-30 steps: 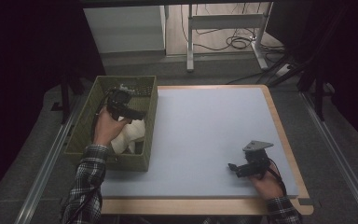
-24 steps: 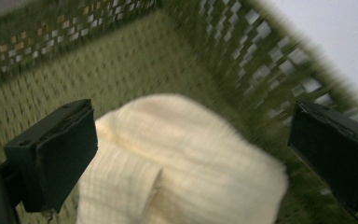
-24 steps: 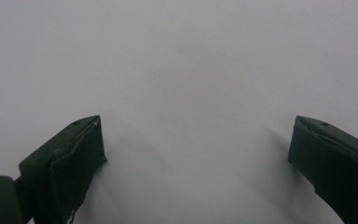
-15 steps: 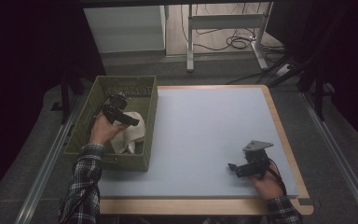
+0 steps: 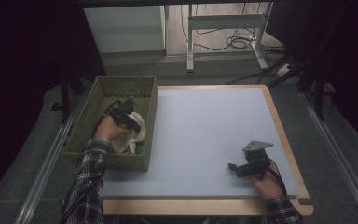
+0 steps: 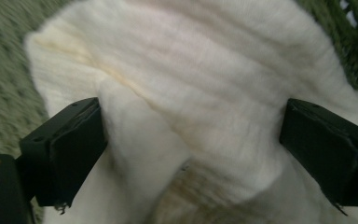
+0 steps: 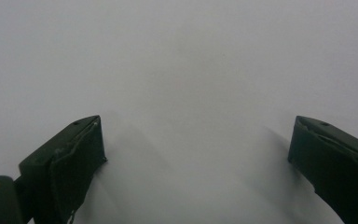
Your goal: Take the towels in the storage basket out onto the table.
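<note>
A crumpled white cloth lies in the near half of a green woven basket at the table's left edge. My left gripper reaches down into the basket onto the cloth. In the left gripper view the cloth bulges between the two jaws of the left gripper. They stand wide and have just been closing, with the cloth between them and no firm pinch showing. My right gripper rests low over the pale blue table top at the near right, open, with bare surface between the jaws of the right gripper.
The basket's far half shows its bare green floor. A wooden border frames the table top. Behind the table stand a white cabinet and a metal frame with cables on the floor.
My left hand has sunk lower into the basket and onto the white cloth. The right hand and its gripper have stayed where they were.
</note>
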`<state>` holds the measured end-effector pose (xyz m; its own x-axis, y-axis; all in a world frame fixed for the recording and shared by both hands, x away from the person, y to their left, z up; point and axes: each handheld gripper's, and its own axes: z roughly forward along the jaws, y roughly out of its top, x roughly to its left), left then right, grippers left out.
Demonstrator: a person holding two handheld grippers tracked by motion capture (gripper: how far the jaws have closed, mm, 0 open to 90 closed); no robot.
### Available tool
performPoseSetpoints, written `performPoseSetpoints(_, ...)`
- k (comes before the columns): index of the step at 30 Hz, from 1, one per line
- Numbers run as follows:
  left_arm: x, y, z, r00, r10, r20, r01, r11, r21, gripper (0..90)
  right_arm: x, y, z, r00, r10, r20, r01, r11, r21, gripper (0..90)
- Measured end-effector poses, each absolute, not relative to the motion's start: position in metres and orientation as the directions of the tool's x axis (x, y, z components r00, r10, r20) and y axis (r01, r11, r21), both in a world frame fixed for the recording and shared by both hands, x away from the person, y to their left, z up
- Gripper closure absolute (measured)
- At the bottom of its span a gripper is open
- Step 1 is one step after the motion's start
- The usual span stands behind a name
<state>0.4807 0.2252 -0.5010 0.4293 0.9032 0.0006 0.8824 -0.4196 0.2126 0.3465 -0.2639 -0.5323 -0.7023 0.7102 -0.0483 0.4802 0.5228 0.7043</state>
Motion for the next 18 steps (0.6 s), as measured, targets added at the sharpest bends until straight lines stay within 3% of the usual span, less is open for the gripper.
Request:
performPoseSetpoints(5,0.480,0.226,-0.502,0.431,0.902,-0.006,0.889,-0.424,0.171,36.5,0.346,-0.264,-0.532,-0.702,0.710,-0.048,0.480,0.523,0.704,3.6)
performPoseSetpoints(9,0.478,0.228,-0.498,0.440,0.898,0.007,0.884,-0.435,0.170,67.5,0.346,-0.264,-0.532,-0.702,0.710,-0.049,0.480,0.523,0.704,3.6)
performPoseSetpoints(13,0.476,0.230,-0.496,0.434,0.901,0.015,0.884,-0.429,0.183,75.0,0.346,-0.264,-0.532,-0.702,0.710,-0.049,0.480,0.523,0.705,3.6)
performPoseSetpoints(18,0.472,0.235,-0.489,0.422,0.906,0.004,0.881,-0.412,0.232,75.5,0.346,-0.264,-0.532,-0.702,0.710,-0.049,0.480,0.523,0.705,3.6)
